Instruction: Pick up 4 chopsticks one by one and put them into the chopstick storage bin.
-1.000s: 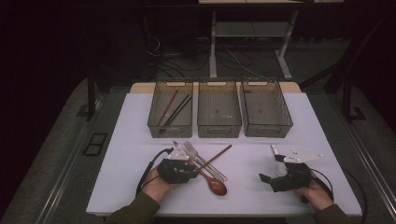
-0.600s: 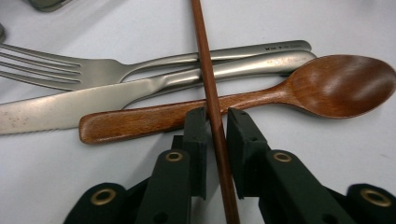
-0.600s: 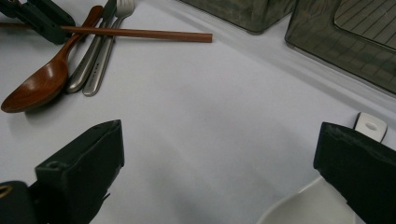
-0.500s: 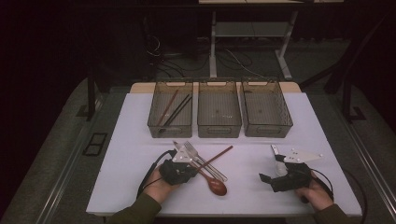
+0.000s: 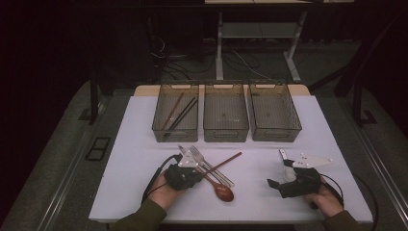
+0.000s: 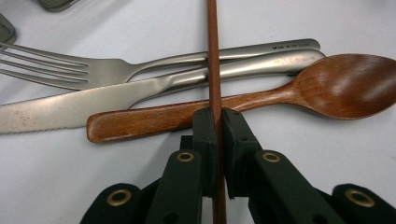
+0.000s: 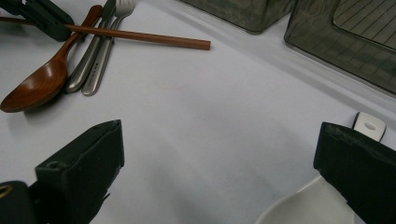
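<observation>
My left gripper (image 6: 218,116) is shut on a thin brown chopstick (image 6: 214,56), which lies across a wooden spoon (image 6: 345,84), a steel knife (image 6: 70,105) and a fork (image 6: 93,70). From above, the left gripper (image 5: 185,173) sits at the near left of this pile, and the chopstick (image 5: 226,161) points toward the back right. My right gripper (image 7: 219,163) stands open over the white table, with a white ceramic spoon (image 7: 303,205) by its right jaw. In the high view the right gripper (image 5: 288,180) rests at the near right, beside the white spoon (image 5: 285,158).
Three translucent grey bins stand in a row at the back: left bin (image 5: 159,130), middle bin (image 5: 226,132) and right bin (image 5: 276,132). The left bin holds several chopsticks (image 5: 182,113). Bare white tabletop (image 5: 255,183) lies between the two grippers.
</observation>
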The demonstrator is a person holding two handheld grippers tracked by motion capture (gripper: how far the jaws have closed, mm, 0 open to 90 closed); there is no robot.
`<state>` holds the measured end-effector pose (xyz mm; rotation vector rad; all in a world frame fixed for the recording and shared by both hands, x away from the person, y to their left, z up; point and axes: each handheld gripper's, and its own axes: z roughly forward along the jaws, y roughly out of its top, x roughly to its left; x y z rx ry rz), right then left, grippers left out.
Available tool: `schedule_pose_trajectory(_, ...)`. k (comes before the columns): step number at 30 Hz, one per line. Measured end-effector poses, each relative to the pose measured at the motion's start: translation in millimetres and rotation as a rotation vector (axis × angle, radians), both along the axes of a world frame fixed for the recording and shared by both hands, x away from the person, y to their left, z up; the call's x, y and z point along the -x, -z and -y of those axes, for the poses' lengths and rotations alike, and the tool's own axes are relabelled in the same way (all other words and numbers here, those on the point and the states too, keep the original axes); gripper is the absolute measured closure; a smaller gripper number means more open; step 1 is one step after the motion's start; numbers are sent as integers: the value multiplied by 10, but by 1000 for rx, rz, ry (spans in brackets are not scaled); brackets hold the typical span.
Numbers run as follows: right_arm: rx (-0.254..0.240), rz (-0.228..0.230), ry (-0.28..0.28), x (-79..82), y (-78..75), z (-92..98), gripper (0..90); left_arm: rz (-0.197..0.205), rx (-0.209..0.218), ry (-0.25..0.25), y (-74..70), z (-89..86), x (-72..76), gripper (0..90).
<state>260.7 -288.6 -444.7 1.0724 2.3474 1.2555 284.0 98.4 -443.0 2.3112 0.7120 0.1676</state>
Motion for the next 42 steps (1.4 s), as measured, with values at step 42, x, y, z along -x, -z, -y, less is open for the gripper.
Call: schedule_pose_trajectory(42, 1, 1, -1, 8, -5, 5, 16, 50, 100, -13, -258, -436, -86, 841)
